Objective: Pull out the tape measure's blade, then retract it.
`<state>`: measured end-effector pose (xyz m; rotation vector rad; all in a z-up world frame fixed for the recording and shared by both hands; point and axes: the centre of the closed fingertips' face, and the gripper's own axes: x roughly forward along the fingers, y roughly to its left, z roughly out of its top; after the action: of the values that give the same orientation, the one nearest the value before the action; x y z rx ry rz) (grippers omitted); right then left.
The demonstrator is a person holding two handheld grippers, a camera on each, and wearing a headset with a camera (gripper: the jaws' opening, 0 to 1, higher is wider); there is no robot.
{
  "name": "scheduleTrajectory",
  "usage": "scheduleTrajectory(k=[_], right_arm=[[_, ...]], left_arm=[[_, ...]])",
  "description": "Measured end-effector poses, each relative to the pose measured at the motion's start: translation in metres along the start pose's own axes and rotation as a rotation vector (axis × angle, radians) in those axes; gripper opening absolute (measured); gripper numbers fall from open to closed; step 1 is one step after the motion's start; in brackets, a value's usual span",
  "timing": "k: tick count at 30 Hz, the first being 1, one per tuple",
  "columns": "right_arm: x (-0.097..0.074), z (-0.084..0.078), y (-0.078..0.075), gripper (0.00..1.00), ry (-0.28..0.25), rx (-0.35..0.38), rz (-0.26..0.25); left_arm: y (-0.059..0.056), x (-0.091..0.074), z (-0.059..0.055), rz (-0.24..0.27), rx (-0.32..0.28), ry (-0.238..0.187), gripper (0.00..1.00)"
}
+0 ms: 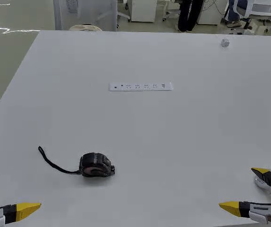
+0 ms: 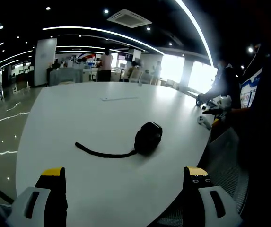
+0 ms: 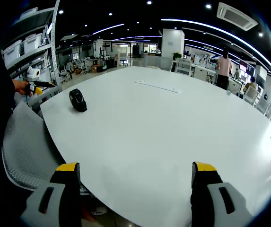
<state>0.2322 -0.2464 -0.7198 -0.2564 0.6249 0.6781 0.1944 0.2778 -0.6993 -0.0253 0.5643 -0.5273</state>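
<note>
A black tape measure [image 1: 96,165] lies on the white table [image 1: 182,132] near its front left, its blade inside the case. A black wrist strap [image 1: 55,163] trails from the case to the left. My left gripper [image 1: 10,194] hovers open at the table's front left edge, short of the tape measure [image 2: 148,137], with nothing between its yellow-tipped fingers [image 2: 54,173]. My right gripper [image 1: 245,189] stands open at the front right, far from the tape measure [image 3: 77,100]. Both grippers are apart from it.
A white power strip [image 1: 140,86] is set in the table's middle. A small round object [image 1: 225,43] rests near the far right edge. A grey mesh chair [image 3: 24,146] sits by the front edge. People stand beyond the table.
</note>
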Motion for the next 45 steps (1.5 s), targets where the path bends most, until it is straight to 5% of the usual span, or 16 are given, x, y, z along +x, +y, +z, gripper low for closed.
scheduleTrajectory(k=[20,31,38,41,45], right_arm=[[-0.001,-0.003,-0.004,1.00,0.016,-0.008,-0.004],[0.010,0.012,0.001,1.00,0.006,-0.050,0.039],[0.024,0.022,0.015,1.00,0.013,-0.064,0.074],[0.037,0.028,0.022,1.00,0.023,-0.087,0.121],[0.052,0.035,0.031,1.00,0.029,-0.117,0.157]], left_arm=[[-0.002,0.004,0.002,-0.020,0.008,0.019,1.00],[-0.010,0.023,0.016,-0.115,0.099,0.064,1.00],[-0.014,0.042,0.021,-0.155,0.139,0.124,1.00],[-0.021,0.053,0.016,-0.197,0.195,0.201,1.00],[-0.026,0.064,0.026,-0.213,0.218,0.203,1.00]])
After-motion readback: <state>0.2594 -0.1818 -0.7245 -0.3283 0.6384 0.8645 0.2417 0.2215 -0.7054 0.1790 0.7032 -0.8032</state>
